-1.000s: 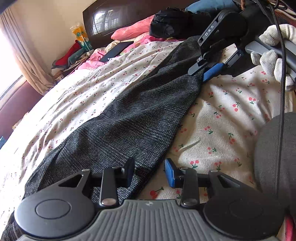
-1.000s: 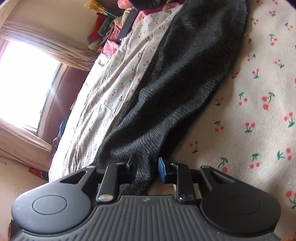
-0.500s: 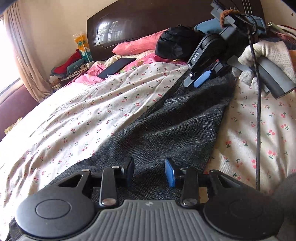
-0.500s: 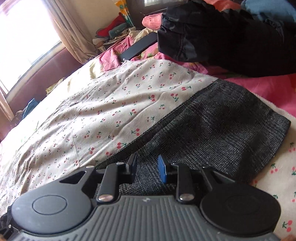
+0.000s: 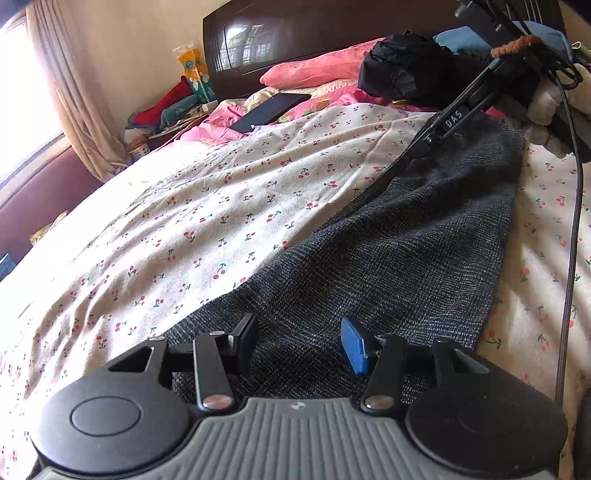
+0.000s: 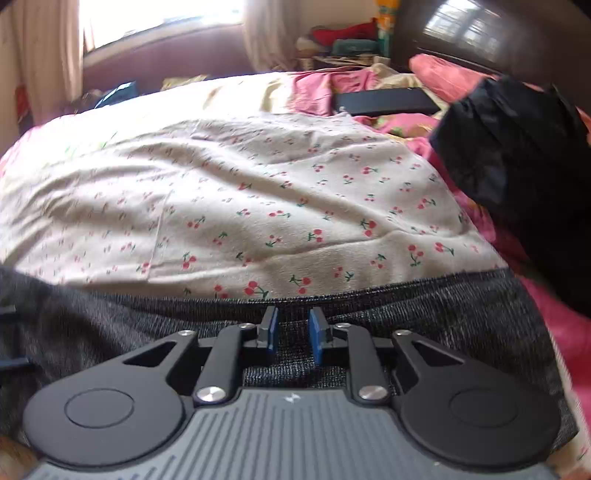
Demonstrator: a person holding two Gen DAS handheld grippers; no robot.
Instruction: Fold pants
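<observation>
Cherry-print bedsheet [image 5: 229, 206] covers a wide bed, with bare cloth running from the pants toward the curtained window [image 6: 155, 14]. One pair of dark grey woven pants [image 5: 424, 251] lies in a long strip along the sheet's near side. Two grippers: the left gripper [image 5: 300, 341] hangs released over the fabric, its jaws just widened; the right gripper [image 6: 291, 334] has just been narrowing, its pads still apart over the pants' edge. One black bag [image 6: 517, 173] and one pink pillow [image 5: 314, 70] crowd the headboard [image 5: 295, 33].

We cannot see the pants' [image 5: 406, 251] near end, hidden under the left gripper's body; the gloved hand [image 5: 546, 99] far right is mostly cut off.
</observation>
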